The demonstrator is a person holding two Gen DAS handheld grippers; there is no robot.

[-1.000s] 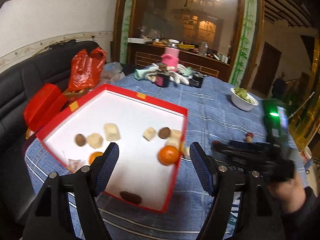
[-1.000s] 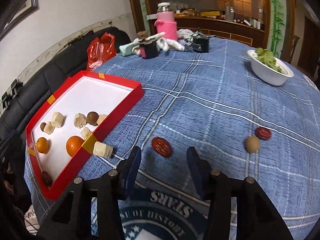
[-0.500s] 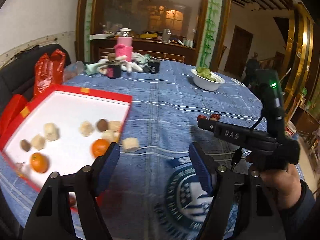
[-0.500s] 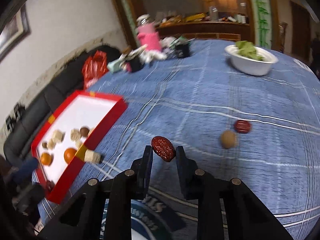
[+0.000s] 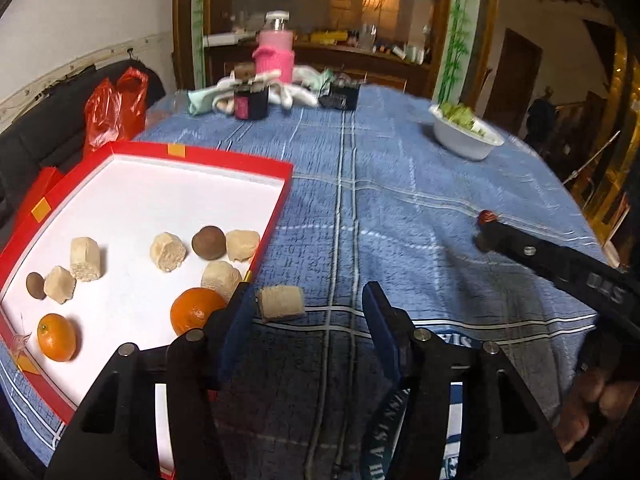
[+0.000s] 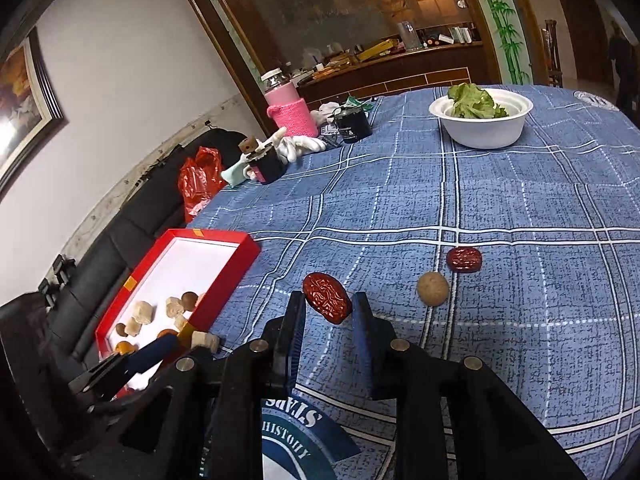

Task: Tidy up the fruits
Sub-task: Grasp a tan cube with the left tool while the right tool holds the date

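While pinched in the right gripper (image 6: 329, 305), wrinkled glossy date (image 6: 326, 298) (oval), blue woven cloth (image 6: 520, 208).

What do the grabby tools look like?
Both are black plastic. The left tool and right tool each have two flat dark blue pads held on by silver bolts. The right one has pale letters on its side.

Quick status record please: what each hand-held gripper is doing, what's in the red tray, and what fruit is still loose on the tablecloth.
right hand-held gripper: shut on red date
left hand-held gripper: closing around beige cylinder piece, pads not yet pressing it
red tray: two oranges, two brown round fruits, several beige pieces
loose on tablecloth: second red date, tan round fruit
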